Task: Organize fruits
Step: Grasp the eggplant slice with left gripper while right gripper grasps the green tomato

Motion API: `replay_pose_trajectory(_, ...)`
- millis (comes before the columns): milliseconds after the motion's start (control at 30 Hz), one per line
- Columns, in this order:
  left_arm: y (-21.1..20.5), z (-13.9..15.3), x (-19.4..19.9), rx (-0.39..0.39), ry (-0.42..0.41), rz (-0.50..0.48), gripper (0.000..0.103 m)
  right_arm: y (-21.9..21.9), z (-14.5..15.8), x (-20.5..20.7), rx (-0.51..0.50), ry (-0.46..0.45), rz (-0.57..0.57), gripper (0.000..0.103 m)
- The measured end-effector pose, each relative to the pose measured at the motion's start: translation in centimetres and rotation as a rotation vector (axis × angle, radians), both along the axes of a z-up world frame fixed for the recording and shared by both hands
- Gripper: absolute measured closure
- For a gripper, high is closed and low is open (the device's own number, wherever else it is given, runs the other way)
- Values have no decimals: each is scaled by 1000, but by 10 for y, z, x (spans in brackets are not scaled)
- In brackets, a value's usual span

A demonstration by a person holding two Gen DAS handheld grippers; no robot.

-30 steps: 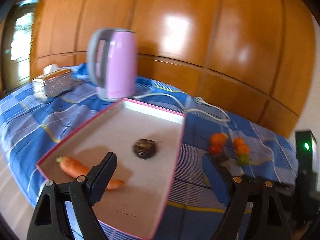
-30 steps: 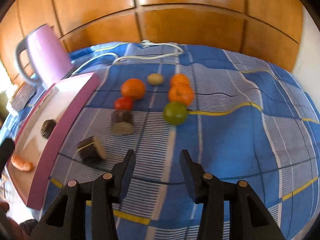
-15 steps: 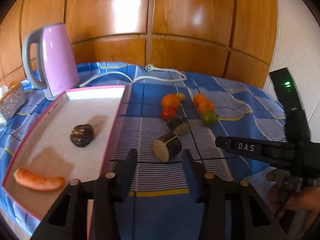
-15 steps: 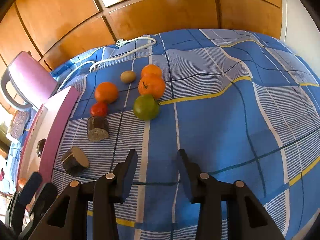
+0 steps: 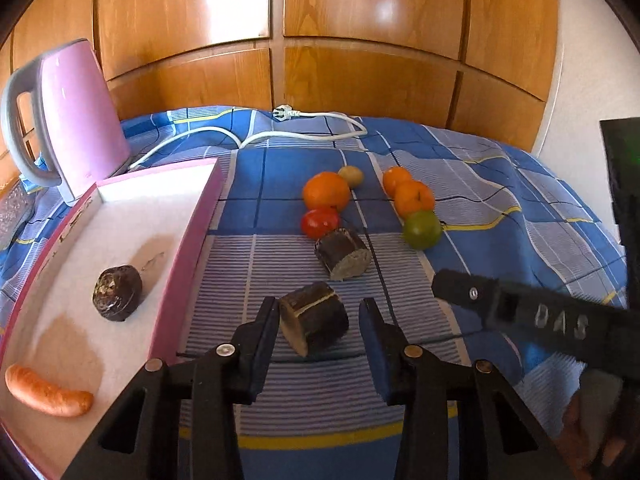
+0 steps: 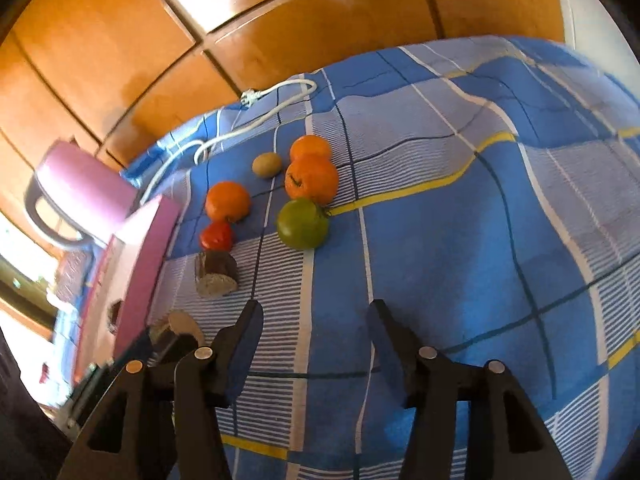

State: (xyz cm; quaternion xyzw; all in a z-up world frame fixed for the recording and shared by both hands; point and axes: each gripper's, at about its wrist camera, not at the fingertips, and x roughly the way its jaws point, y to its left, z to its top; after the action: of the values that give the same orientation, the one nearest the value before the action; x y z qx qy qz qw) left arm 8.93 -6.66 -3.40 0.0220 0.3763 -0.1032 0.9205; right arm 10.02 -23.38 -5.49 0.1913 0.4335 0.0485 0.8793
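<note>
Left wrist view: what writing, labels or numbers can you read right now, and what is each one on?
"DAS": pale raised letters on the black body of the right tool, blurred but legible.
Small dark marks along the pink tray rim at its left edge: too small to read.
Pink kettle: no readable label.
Nothing else carries text.
</note>
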Motion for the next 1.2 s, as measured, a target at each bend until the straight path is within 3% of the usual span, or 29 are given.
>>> replay_pose_trajectory(100, 4, -4, 5, -21, 18, 15, 68, 2, 6, -2, -26, -26, -5, 48)
replay_pose_trajectory(200, 7, -4, 6, -45, 15, 20, 68, -1, 12, -1, -43, -74, -17, 48)
replay_pose_trajectory(367, 8, -6, 6, -60, 19, 32, 68, 2, 11, 17, -43, -71, -7, 48)
replay_pose_trajectory(467, 14, -14, 12, -77, 76, 60, 69, 8, 11, 30, -74, -78, 0, 48)
replay_pose_trajectory(733, 17, -14, 12, -96, 60, 84, 73, 13, 3, 50, -153, -57, -14, 48)
replay_pose_trajectory(767, 18, -14, 12, -100, 52, 87, 73, 13, 2, 52, -155, -54, -16, 49)
replay_pose_trajectory(867, 19, -15, 12, -115, 44, 88, 72, 13, 0, 52, -156, -59, -7, 68)
replay_pose_trajectory(1200, 17, -15, 9, -90, 31, 85, 75, 29, 2, 37, -223, -69, 70, 69)
